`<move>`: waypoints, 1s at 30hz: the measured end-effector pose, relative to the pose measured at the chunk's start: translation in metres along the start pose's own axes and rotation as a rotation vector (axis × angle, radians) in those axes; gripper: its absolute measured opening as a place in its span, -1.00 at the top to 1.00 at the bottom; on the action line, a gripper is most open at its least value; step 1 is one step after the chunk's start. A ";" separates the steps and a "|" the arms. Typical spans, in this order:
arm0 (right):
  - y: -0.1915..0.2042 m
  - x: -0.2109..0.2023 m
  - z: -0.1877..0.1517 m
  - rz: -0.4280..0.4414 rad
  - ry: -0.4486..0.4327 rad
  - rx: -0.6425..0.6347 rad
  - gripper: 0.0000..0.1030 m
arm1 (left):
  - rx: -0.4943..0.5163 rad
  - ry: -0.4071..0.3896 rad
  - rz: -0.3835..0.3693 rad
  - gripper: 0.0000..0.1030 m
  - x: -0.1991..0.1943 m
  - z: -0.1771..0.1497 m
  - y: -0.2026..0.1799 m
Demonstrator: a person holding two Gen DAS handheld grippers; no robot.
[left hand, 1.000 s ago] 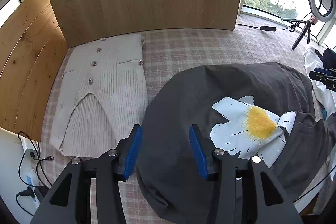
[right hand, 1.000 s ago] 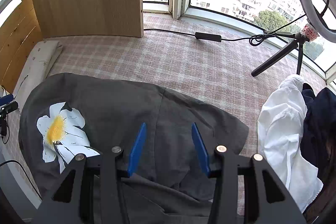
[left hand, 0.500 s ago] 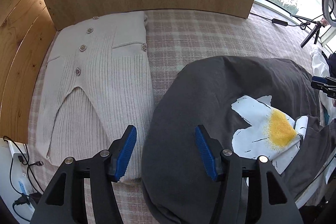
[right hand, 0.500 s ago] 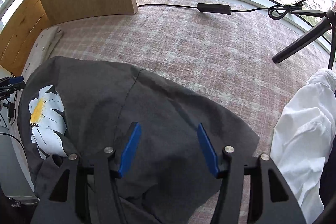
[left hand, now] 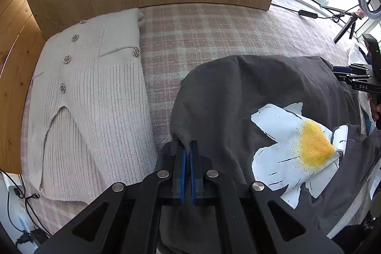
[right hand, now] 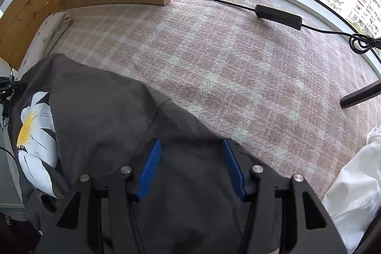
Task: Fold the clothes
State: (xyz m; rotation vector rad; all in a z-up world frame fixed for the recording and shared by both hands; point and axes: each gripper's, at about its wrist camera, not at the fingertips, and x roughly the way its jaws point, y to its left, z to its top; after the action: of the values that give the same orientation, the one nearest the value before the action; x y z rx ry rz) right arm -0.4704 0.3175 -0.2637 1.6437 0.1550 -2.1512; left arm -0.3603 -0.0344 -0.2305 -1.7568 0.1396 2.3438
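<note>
Grey T-shirt [left hand: 238, 92]: lying rumpled on the plaid cover [left hand: 214, 35], its daisy print [left hand: 297, 149] showing, with a cream cardigan [left hand: 95, 99] lying flat just beside its left edge.
Change: the left hand-held gripper [left hand: 187, 146], spread a moment ago, is now pressing its blue pads together on the T-shirt's near left edge.
Meaning: one corner is probably being secured, so folding is only beginning.
Right hand-held gripper [right hand: 190, 158]: hovering over the T-shirt's right side, jaws standing wide apart, cloth lying between them, pinching nothing.
</note>
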 end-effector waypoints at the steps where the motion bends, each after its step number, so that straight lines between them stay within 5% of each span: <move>1: 0.001 -0.003 -0.002 0.020 0.006 0.008 0.95 | 0.007 -0.015 0.002 0.97 -0.004 -0.001 -0.002; 5: 0.006 -0.032 -0.021 0.016 -0.018 0.010 0.96 | 0.047 -0.064 -0.019 0.98 -0.026 -0.004 -0.013; 9: -0.010 -0.104 -0.053 -0.012 -0.133 0.096 1.00 | 0.083 -0.116 -0.073 0.98 -0.060 -0.015 -0.029; 12: -0.028 -0.162 -0.095 -0.113 -0.195 0.192 1.00 | 0.131 -0.117 -0.150 0.98 -0.087 -0.043 -0.053; 17: -0.049 -0.182 -0.180 -0.260 -0.056 0.293 0.97 | 0.240 0.012 -0.238 0.86 -0.085 -0.103 -0.087; 19: -0.044 -0.178 -0.176 -0.232 -0.074 0.284 0.82 | 0.216 0.033 -0.215 0.85 -0.083 -0.111 -0.083; 22: -0.031 -0.168 -0.155 -0.142 -0.138 0.254 -0.03 | 0.133 0.018 -0.202 0.76 -0.083 -0.111 -0.061; 23: -0.026 -0.161 -0.142 -0.123 -0.157 0.230 -0.17 | 0.118 0.000 -0.177 0.73 -0.084 -0.109 -0.053; 27: -0.001 -0.117 -0.078 -0.088 -0.152 0.095 -0.17 | 0.086 -0.011 -0.135 0.27 -0.077 -0.101 -0.029; 30: 0.011 -0.078 -0.033 -0.083 -0.094 0.005 -0.17 | 0.069 0.000 -0.172 0.27 -0.063 -0.091 -0.022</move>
State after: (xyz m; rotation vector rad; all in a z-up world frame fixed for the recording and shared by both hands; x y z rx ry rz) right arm -0.4207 0.3392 -0.1981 1.5604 0.1935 -2.2877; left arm -0.2529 -0.0379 -0.1953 -1.6664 0.0653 2.1913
